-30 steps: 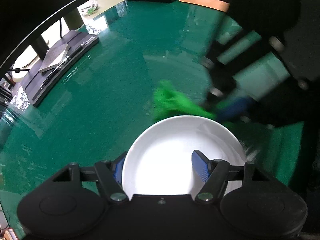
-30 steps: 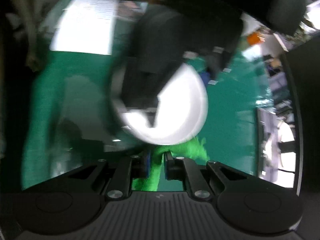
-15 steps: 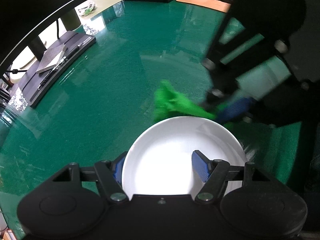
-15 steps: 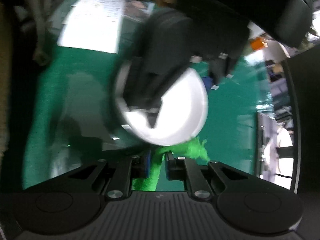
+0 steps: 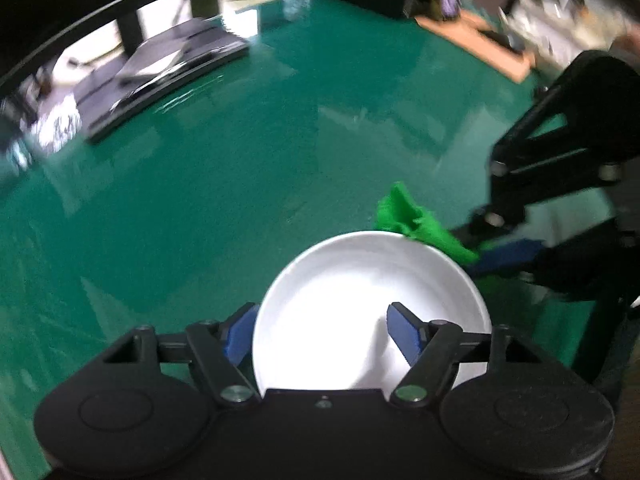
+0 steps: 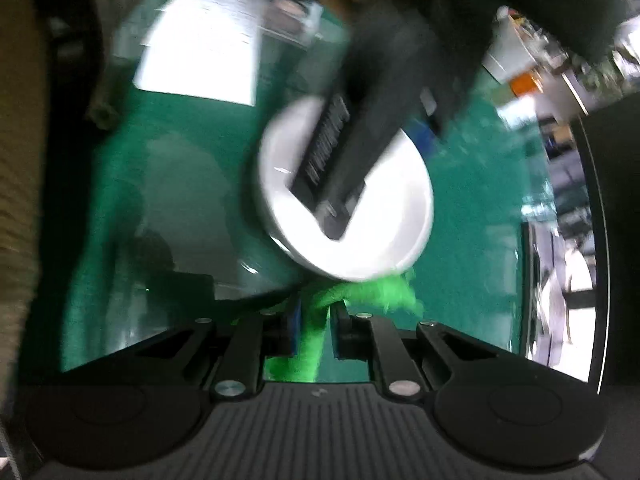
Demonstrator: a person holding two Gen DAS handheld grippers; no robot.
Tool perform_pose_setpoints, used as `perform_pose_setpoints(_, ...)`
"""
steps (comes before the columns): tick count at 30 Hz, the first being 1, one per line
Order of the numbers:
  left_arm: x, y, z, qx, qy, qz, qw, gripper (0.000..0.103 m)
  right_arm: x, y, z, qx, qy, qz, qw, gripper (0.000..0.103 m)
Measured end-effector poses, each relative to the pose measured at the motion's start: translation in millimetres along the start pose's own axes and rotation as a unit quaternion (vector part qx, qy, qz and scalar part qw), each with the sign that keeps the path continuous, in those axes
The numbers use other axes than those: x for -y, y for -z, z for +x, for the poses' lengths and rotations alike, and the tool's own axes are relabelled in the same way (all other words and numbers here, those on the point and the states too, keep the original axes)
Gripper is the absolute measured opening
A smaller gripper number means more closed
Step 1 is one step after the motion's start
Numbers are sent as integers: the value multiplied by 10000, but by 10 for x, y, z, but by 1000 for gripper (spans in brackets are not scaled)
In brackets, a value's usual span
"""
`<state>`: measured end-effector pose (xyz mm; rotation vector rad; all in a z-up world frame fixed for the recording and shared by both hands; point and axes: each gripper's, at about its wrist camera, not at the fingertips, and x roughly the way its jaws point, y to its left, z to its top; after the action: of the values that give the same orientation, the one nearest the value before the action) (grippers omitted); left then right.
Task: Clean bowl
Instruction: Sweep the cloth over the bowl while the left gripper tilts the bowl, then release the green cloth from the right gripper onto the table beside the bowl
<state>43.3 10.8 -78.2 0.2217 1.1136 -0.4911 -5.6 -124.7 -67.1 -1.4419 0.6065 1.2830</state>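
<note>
A white bowl (image 5: 352, 304) sits in my left gripper (image 5: 322, 332). One blue pad is against its outer wall on the left and the other (image 5: 404, 336) is inside it; the jaws are opening slightly with the bowl wall between them. A bright green cloth (image 5: 416, 224) lies bunched at the bowl's far rim. My right gripper (image 6: 314, 316) is shut on the cloth (image 6: 316, 344), just below the bowl (image 6: 396, 216) in the right wrist view. There the left gripper's black body (image 6: 360, 120) covers much of the bowl.
The surface is a glossy dark green table (image 5: 240, 184). A black flat device (image 5: 172, 68) lies at its far left edge and a wooden board (image 5: 476, 40) at the far right. A person's sleeve (image 6: 16, 160) fills the left of the right wrist view.
The left gripper has rolled, so the table behind swings round while the bowl stays between its pads. In the right wrist view the bowl has shifted right. The cloth stays pinched.
</note>
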Motion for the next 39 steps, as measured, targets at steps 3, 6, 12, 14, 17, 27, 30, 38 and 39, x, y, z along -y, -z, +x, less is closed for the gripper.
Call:
perform_pose_setpoints(3, 53, 51, 26, -139, -192, 234, 9994, 63, 78, 9, 35, 22, 89, 27, 10000, 13)
perform_pose_setpoints(6, 48, 37, 3, -91, -143, 311, 9994, 57, 144, -3, 61, 92, 208, 69, 9997, 13)
perform_pose_setpoints(12, 9, -77, 45, -162, -172, 851, 9961, 58, -36, -80, 26, 265, -33, -345, 9991, 14)
perform_pose_setpoints(14, 28, -131, 74, -192, -114, 1060, 9941, 58, -119, -112, -15, 382, -299, -443, 9978, 13)
perform_pose_setpoints(17, 111, -166, 97, -217, -58, 1264, 9917, 59, -70, -118, 30, 289, -252, -355, 9986, 11)
perform_pose_setpoints(27, -118, -37, 74, -21, -103, -96, 9999, 70, 354, -109, 81, 364, 391, 440, 9976, 11)
perform_pose_setpoints(30, -305, 81, -39, 287, -157, -1143, 9929, 102, 405, 22, 82, 330, 375, 1209, 9914, 11)
perform_pose_setpoints(38, -383, 312, -23, 107, -760, -3002, 9508, 103, 450, 171, 142, 346, 160, 2624, 9642, 24)
perform_pose_setpoints(39, -365, 324, -24, 129, -824, -3055, 9485, 103, 467, 182, 139, 387, 162, 2798, 9592, 30)
